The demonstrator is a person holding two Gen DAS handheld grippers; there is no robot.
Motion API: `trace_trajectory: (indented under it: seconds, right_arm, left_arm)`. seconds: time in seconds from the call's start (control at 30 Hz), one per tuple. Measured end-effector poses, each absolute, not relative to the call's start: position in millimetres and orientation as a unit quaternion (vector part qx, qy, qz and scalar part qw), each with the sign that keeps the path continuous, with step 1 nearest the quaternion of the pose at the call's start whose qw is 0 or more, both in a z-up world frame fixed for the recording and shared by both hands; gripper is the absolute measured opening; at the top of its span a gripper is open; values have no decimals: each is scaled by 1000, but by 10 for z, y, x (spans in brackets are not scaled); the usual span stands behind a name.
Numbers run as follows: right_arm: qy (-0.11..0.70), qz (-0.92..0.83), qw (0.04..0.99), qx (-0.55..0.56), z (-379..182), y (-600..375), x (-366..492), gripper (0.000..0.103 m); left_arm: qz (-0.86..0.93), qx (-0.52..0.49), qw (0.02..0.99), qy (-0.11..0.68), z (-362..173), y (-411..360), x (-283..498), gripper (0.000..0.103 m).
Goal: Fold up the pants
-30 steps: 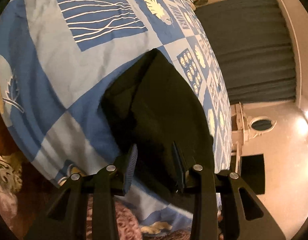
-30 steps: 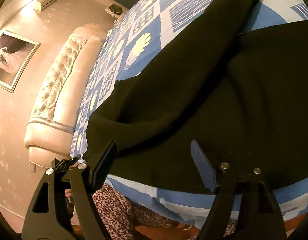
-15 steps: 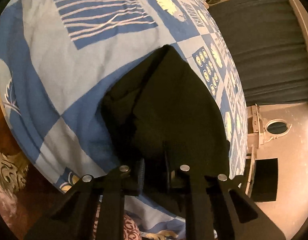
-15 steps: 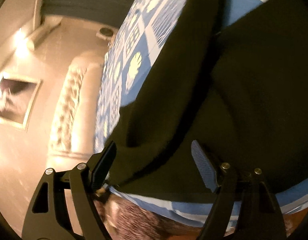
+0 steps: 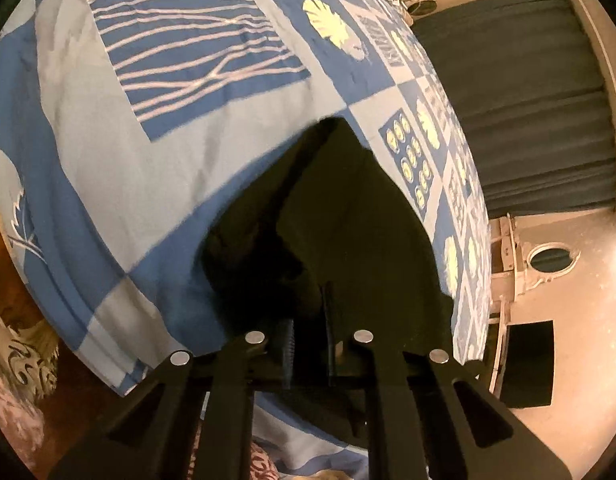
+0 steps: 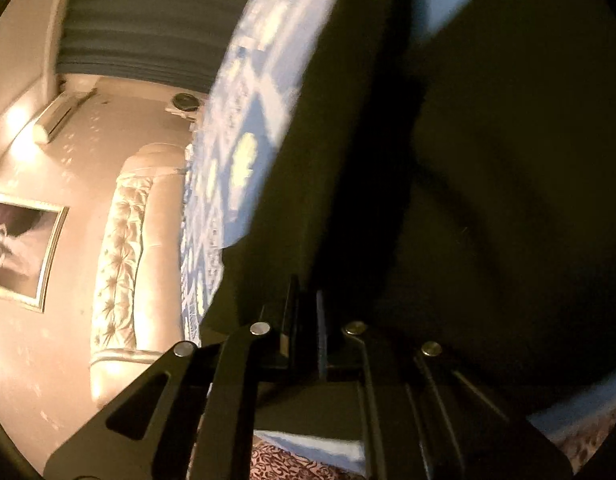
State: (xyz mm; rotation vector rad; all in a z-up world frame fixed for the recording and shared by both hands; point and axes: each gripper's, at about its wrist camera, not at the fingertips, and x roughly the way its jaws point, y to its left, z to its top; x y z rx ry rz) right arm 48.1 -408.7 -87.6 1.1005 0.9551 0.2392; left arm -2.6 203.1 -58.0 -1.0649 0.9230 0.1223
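Black pants [image 5: 347, 220] lie on a blue and white patterned bedspread [image 5: 168, 140]. In the left wrist view my left gripper [image 5: 308, 320] is shut on the near edge of the pants, the fabric pinched between its fingers. In the right wrist view the pants [image 6: 487, 180] fill most of the frame, one leg running up and away. My right gripper [image 6: 306, 320] is shut on the pants' near edge, lifting a fold. The fingertips of both grippers are partly hidden in the dark cloth.
The bed's near edge runs just under both grippers. A tufted cream headboard [image 6: 120, 260] and a framed picture [image 6: 20, 252] are at the left. Dark curtains [image 5: 527, 100] and a white dresser with an oval mirror [image 5: 547, 260] stand beyond the bed.
Both grippers were open over the pants' near edge a second ago. The left closed first, then the right; both now pinch the fabric. The right view has tilted and moved closer.
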Motion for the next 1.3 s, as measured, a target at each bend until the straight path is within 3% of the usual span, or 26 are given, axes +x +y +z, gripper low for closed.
trace_trajectory:
  seconds: [0.17,0.4,0.67,0.77,0.83,0.9,1.0,1.07,1.13,1.3]
  right_arm:
    - [419,112,756,490,-705,-3974,89,6]
    - [453,88,717,523,-1165,-3918,-203,6]
    - [452,87,722,517,-1153,-3908,-233,6]
    - [450,81,717,526,-1077,-3972,-234,14]
    - [438,71,721,533,-1001,-4113,-242,35]
    - [409,44,730,545,-870,-4391,-247,49]
    - [343,-6,747,570,-662,-5071,-207,53]
    - [303,-40,756,578,-556,-5557,-132,56]
    - [262,-76,755,596,-505,-6068,-20,57]
    - [269,-123,765,572,-612,-6885,569,57]
  left_arm:
    - [62,-498,761,411,-609,2184,-107,11]
    - [66,-503,765,397,-634,2323,-237,11]
    - [65,-484,775,401,-623,2338,-296,11]
    - [65,-459,788,405,-542,2294,-331,12]
    - [72,-429,803,408,-439,2252,-383,15]
    - [85,-398,818,406,-329,2214,-426,15]
    - [114,-328,853,390,-78,2138,-505,16]
    - [113,-304,866,381,36,2070,-494,29]
    - [97,-304,873,368,115,1974,-458,63]
    - [65,-307,869,382,74,1652,-216,67]
